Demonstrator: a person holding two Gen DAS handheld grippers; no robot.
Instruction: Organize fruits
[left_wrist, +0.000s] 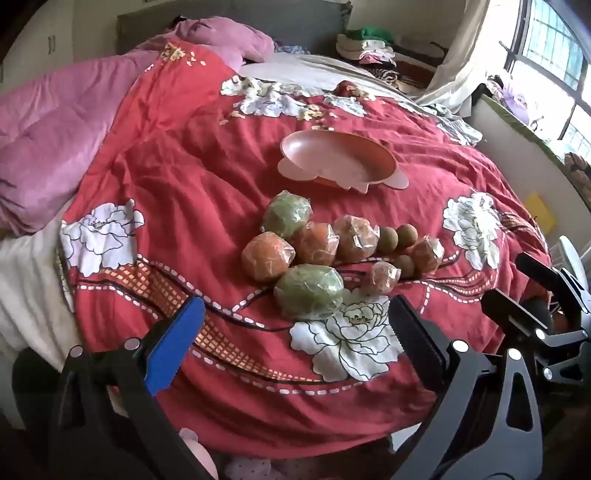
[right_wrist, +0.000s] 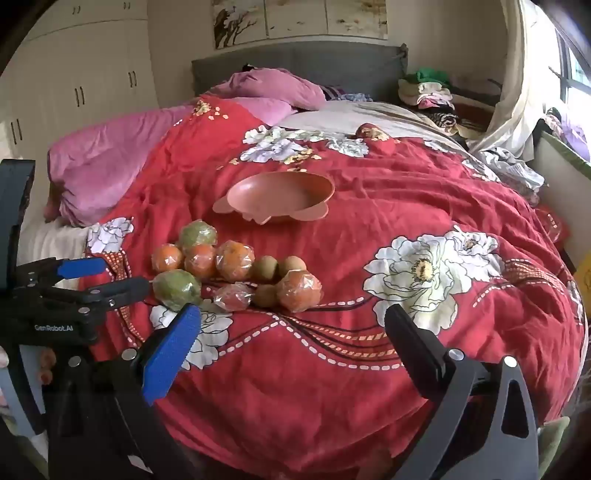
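Left gripper (left_wrist: 295, 332) fingers spread (empty), right gripper (right_wrist: 291, 343) likewise, fruits (left_wrist: 314, 251), bowl (left_wrist: 340, 158) beyond

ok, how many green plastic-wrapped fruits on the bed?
2: one green plastic-wrapped fruit at the pile's far edge by the pink bowl, another at the near edge. None seem hidden.

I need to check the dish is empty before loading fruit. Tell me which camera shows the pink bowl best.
The left wrist view: the pink bowl sits nearer and larger there, its hollow open to the camera and empty. The right wrist view shows the same bowl smaller and flatter, rim and tabs visible, less of the inside.
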